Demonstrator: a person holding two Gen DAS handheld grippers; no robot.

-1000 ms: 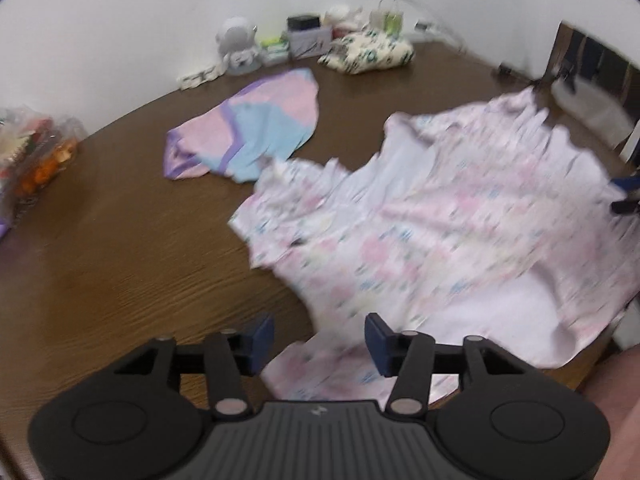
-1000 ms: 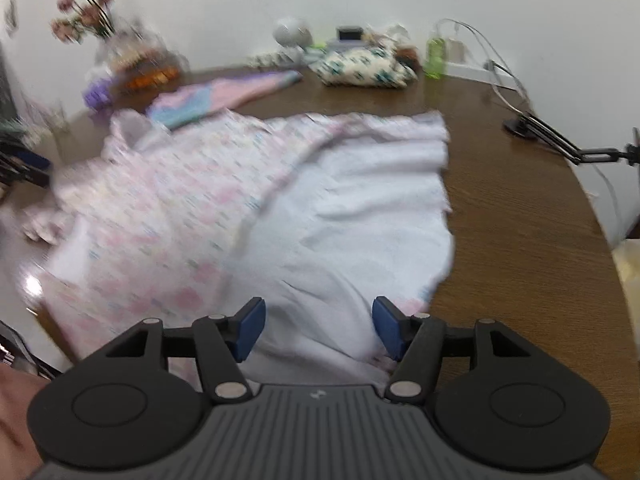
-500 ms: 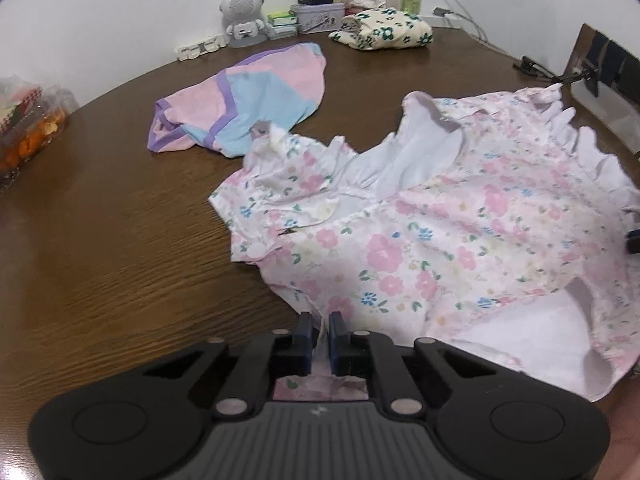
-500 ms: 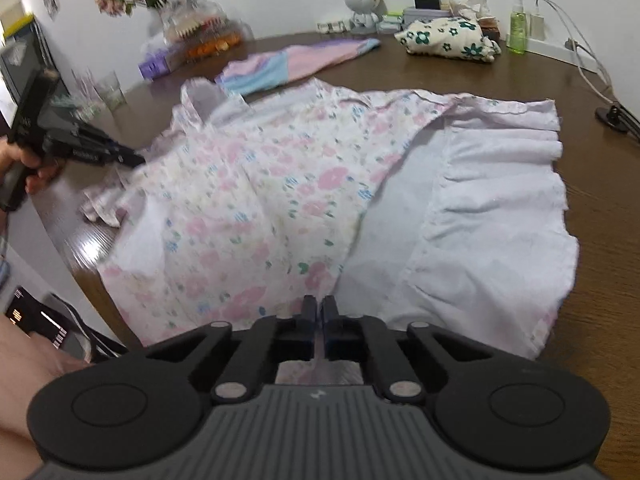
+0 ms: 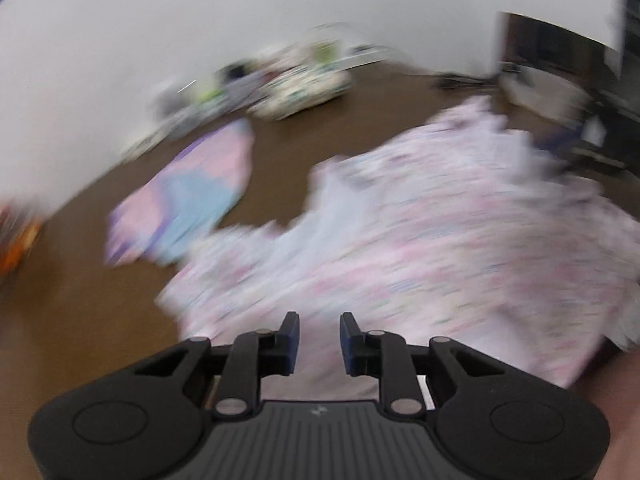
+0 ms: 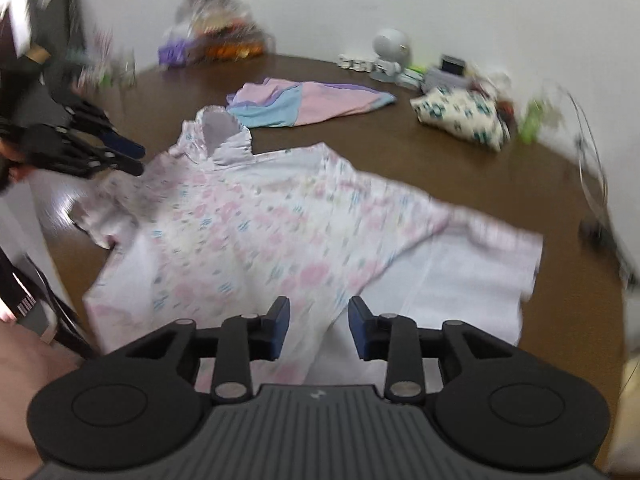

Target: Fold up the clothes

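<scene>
A pink floral dress (image 6: 256,232) with a white lining lies spread on the brown table (image 6: 460,168); in the blurred left wrist view the dress (image 5: 420,240) fills the right half. My left gripper (image 5: 319,334) is open and empty above the dress's near edge; it also shows at the left of the right wrist view (image 6: 128,158). My right gripper (image 6: 318,322) is open and empty above the dress's hem, where floral cloth meets the white lining (image 6: 460,280).
A pink, blue and purple garment (image 6: 304,102) lies beyond the dress. A folded floral cloth (image 6: 460,118), a white robot figure (image 6: 390,50), small boxes and cables (image 6: 592,148) sit at the table's back. Flowers and snacks (image 6: 216,36) stand far left.
Both grippers were shut on the dress half a second ago and have opened and let it go. The dress now lies flatter. Both cameras are moving, the left one fast.
</scene>
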